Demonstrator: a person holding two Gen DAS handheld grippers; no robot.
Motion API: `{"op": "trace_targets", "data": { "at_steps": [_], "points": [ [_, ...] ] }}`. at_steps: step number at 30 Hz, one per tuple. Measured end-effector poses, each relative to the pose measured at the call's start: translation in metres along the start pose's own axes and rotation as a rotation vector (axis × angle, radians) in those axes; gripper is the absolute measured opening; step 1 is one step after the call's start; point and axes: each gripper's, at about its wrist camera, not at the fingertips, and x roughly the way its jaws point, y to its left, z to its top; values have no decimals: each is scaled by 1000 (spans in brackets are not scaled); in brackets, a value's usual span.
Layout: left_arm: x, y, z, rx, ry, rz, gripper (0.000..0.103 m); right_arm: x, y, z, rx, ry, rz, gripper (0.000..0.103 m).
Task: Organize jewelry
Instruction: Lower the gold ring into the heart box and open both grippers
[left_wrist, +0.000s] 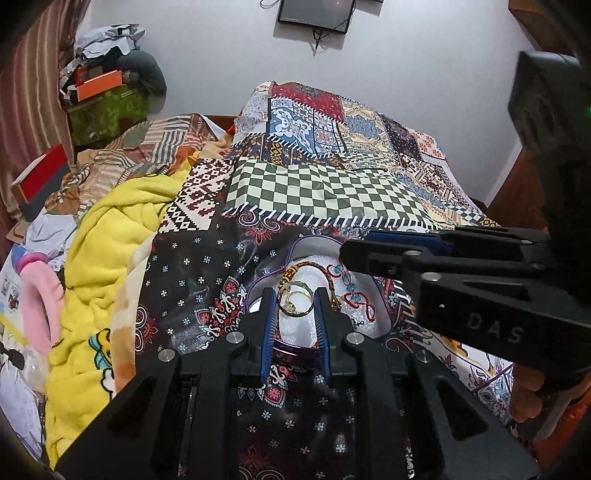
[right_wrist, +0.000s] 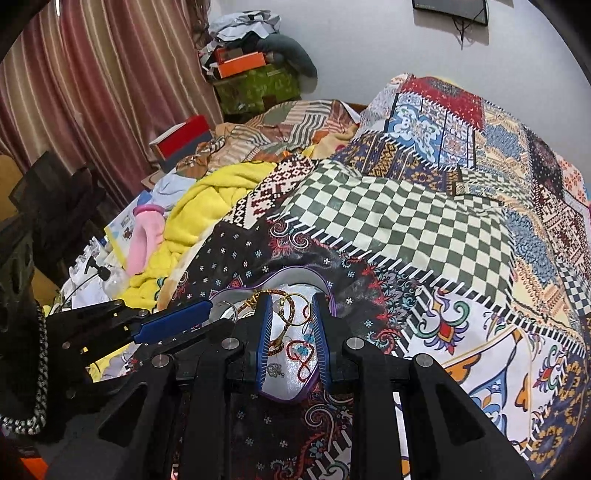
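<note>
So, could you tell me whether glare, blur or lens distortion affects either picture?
Left wrist view: glare whitens the silver tray; the right tool is smeared by blur; the fisheye bends the wall edges. Right wrist view: dark corners, the curtain curves, and the same tray glints.

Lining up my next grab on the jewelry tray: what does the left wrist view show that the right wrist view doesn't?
Only the left wrist view shows a purple bangle at the tray's near edge.

Only the right wrist view shows a silver ring at the tray's left, plus a small clear trinket near the front.

Both show the purple-rimmed tray, the gold rings, the braided bracelet and the red-and-blue beaded strand, with the left gripper and right gripper open.
</note>
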Motion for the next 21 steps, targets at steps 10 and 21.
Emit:
{"op": "trace_targets", "data": {
  "at_steps": [10,21],
  "points": [
    [4,0,1,-1,6,7,19,8,-1,3,-22,19,-16,20],
    [-8,1,3,-14,4,41,30,4,-3,3,2,44,16,20]
  ]
}}
